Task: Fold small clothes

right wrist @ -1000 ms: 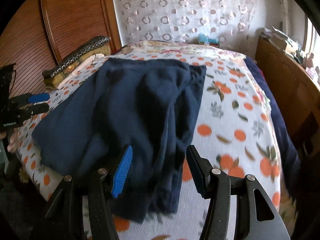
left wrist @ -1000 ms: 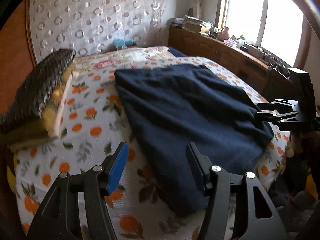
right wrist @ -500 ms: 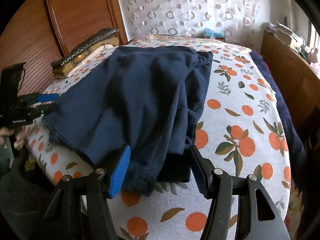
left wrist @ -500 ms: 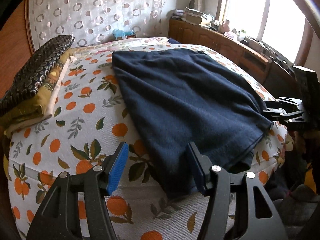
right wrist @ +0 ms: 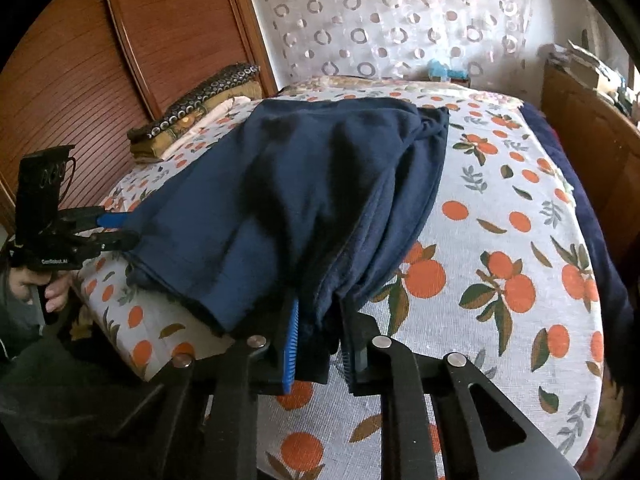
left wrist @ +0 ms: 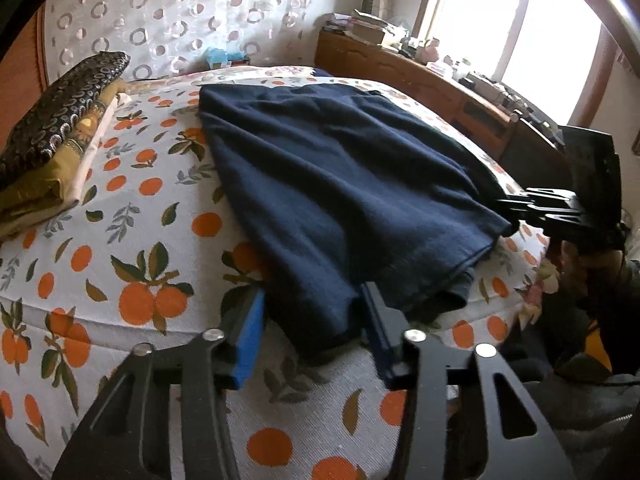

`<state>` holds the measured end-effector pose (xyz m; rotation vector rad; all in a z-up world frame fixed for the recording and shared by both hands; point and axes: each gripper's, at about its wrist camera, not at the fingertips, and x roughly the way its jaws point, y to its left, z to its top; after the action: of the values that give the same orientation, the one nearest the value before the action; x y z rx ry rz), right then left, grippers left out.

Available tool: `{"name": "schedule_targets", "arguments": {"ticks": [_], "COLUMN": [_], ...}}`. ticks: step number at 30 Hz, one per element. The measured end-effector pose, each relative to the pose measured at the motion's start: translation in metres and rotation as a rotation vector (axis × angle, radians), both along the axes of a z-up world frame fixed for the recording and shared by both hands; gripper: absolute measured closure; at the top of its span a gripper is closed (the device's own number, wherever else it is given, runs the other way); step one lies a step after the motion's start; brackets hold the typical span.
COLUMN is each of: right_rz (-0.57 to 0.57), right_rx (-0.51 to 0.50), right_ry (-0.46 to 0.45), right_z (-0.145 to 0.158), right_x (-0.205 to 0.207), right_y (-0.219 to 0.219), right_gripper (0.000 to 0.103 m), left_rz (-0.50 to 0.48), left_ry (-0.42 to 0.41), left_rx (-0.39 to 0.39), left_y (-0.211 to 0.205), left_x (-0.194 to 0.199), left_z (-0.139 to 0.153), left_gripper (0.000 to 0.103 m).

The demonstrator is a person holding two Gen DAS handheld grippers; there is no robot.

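Item 1, navy garment [left wrist: 344,184]: spread across a bed [left wrist: 132,248] covered in an orange-fruit print, its near hem hanging over the bed's edge. Left gripper [left wrist: 312,320]: jaws closing, the garment's near corner lying between the 2 pads with gaps visible on both sides; right gripper [right wrist: 318,344]: jaws closing, both pads pressing a bunched fold of the hem at the garment's other near corner. Also present: 1 stack of folded patterned cloths [left wrist: 56,128] on the bed's far-left side, apart from the garment.
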<state>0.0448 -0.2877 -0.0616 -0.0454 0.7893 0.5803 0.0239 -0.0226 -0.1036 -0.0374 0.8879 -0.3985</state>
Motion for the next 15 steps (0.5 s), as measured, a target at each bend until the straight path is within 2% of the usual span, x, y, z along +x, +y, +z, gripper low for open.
{"name": "schedule_targets", "arguments": {"ticks": [1,3,4,12,15], "right_rz": [-0.003,-0.008,-0.006,-0.007,-0.028], "right_rx": [0.002,0.018,0.025,0.106,0.151], "right_ry": [-0.003,-0.008,-0.016,-0.158,-0.169], "right_z": [0.000,0.002,0.005,0.058,0.070], "right_x": [-0.002,-0.003,-0.004,0.016,0.038], "right_y": [0.001,-0.001,-0.001,-0.004,-0.007], "right_gripper": [0.087,0.088,0.088,0.089,0.089], "left_rz": [-0.003,-0.012,-0.013,0.005,0.024], "left_ry": [0.004,0.014,0.001,-0.179,-0.220], "left_rx": [-0.012,-0.041,-0.043,-0.065,-0.076], "left_y": [0.000,0.001,0.001,0.004,0.005], "left_x": [0.000,0.001,0.001,0.030,0.055], "left_z": [0.000,0.002,0.006,0.077,0.097], "left_gripper": [0.066,0.085,0.088,0.089,0.089]}}
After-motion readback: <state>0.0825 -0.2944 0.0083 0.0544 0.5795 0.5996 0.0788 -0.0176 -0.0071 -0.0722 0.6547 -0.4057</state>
